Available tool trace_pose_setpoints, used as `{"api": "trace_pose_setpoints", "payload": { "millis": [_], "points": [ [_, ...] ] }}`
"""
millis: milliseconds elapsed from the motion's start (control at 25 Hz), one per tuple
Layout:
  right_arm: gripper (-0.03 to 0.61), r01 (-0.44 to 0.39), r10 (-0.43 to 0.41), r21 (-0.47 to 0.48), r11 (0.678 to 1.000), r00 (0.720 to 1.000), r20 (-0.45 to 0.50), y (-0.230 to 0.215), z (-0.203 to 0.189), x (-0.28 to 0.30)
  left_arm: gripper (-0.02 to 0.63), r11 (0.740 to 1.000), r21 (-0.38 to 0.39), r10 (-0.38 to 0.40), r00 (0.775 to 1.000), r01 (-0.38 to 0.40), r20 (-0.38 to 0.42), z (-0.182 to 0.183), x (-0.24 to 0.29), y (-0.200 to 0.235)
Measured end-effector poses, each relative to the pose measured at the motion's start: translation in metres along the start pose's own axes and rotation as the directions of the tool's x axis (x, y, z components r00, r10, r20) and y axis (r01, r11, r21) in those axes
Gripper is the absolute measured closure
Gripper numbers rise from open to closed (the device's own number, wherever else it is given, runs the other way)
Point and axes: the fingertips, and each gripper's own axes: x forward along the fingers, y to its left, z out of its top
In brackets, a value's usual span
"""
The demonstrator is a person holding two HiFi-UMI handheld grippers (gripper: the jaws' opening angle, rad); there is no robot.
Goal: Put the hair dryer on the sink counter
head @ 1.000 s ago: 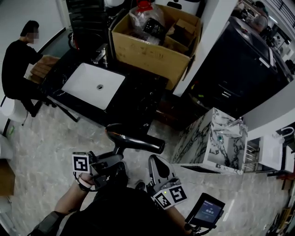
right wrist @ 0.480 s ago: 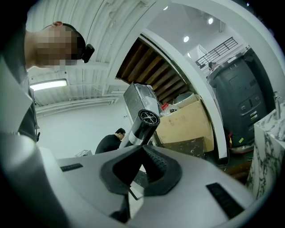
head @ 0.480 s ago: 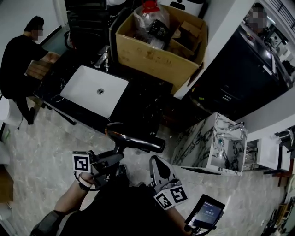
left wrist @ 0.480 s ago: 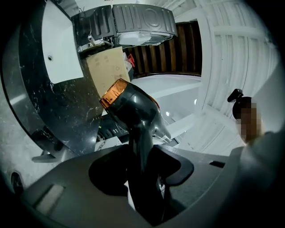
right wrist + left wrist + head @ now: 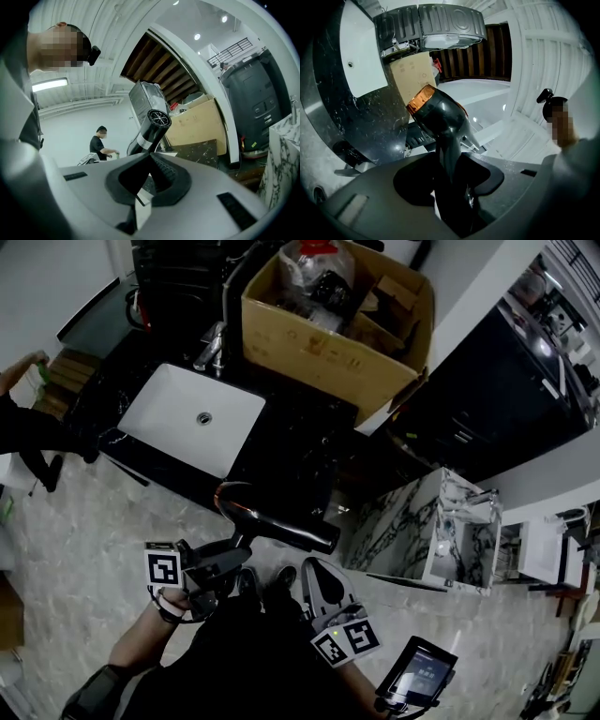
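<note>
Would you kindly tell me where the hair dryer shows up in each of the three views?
Head view: the hair dryer lies crosswise just below centre.
Left gripper view: centre, copper-ringed end up-left, handle running down between the jaws.
Right gripper view: centre, black barrel rising beyond the jaws, grille end uppermost.
Shared landmark: the cardboard box.

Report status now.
Left hand-held gripper clamped on hair dryer; right hand-held gripper open. Dryer airborne, not yet on sink counter. Cardboard box on counter.
</note>
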Motion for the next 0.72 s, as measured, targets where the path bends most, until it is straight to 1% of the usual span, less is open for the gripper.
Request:
{"api": "trace_pose_setpoints", "payload": {
  "millis": [80, 160, 400, 600, 720],
  "points": [
    [0.583, -0.007, 0.007, 0.011, 1.000, 1.000, -0.004, -0.002, -0.002, 0.005, 0.437, 1.000, 0.002, 0.002, 1.000, -0.002, -0.004, 0.001, 0.002, 0.002],
    [0.583, -0.021, 0.021, 0.020, 1.000, 1.000, -0.004, -0.005, -0.003, 0.011, 0.437, 1.000, 0.003, 0.006, 1.000, -0.006, 0.009, 0.006, 0.004, 0.001],
    [0.583, -0.066, 0.066, 0.029, 0.997, 0.998, 0.015, -0.016, 0.013, 0.028, 0.437, 0.999, -0.035, 0.042, 0.998, -0.041, 0.050, 0.020, 0.011, 0.007],
    [0.583, -0.093, 0.093, 0.032, 0.995, 0.996, 0.015, -0.035, 0.027, 0.045, 0.437, 0.998, -0.014, 0.056, 0.997, -0.055, 0.058, 0.038, 0.026, 0.015],
    [0.583, -0.109, 0.108, 0.033, 0.994, 0.994, 0.013, -0.048, 0.036, 0.055, 0.437, 0.998, -0.019, 0.067, 0.995, -0.066, 0.074, 0.049, 0.037, 0.020]
  ]
}}
